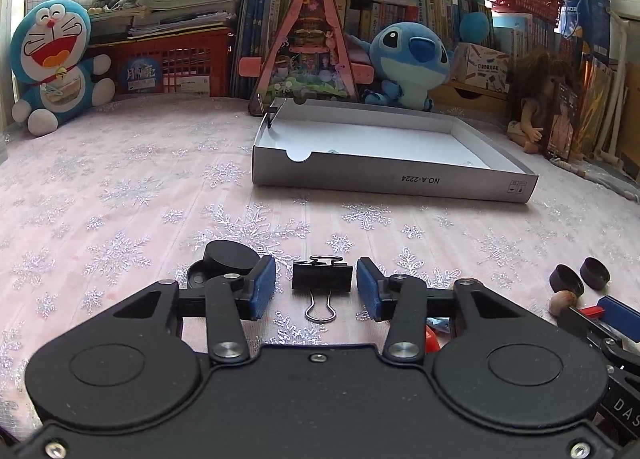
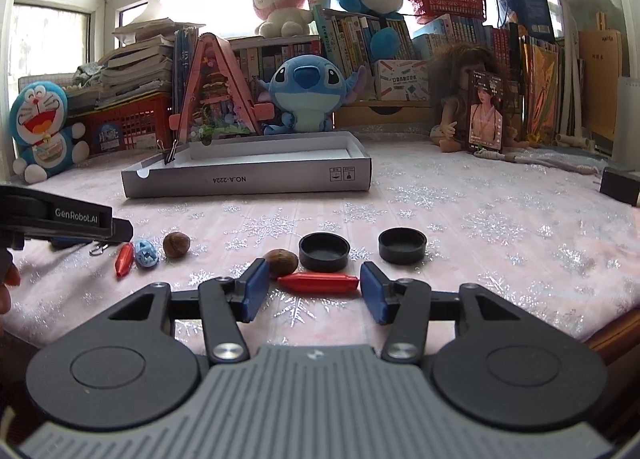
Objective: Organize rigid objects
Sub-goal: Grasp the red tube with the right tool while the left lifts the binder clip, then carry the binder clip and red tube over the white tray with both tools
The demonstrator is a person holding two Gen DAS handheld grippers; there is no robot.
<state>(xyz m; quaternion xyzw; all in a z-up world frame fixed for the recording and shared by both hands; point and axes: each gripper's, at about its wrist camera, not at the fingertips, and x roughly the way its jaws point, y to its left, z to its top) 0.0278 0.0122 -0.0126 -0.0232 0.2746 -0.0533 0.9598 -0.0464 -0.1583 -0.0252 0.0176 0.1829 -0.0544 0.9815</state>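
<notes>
My left gripper (image 1: 316, 288) is open, its blue pads either side of a black binder clip (image 1: 322, 277) lying on the pink snowflake cloth. A black round cap (image 1: 231, 258) lies just beyond the left finger. My right gripper (image 2: 314, 286) is open around a red spindle-shaped piece (image 2: 319, 283); a walnut (image 2: 281, 262) sits by its left pad. Two black caps (image 2: 324, 250) (image 2: 402, 244) lie just beyond. The open grey box (image 1: 394, 178) (image 2: 248, 181) stands farther back, with a binder clip (image 2: 171, 155) on its left rim.
A second red piece (image 2: 123, 259), a blue bead (image 2: 145, 253) and another walnut (image 2: 176, 244) lie to the left, near the left gripper's body (image 2: 60, 219). Plush toys, books, red baskets and a doll line the back. The table edge runs at the right (image 2: 608, 335).
</notes>
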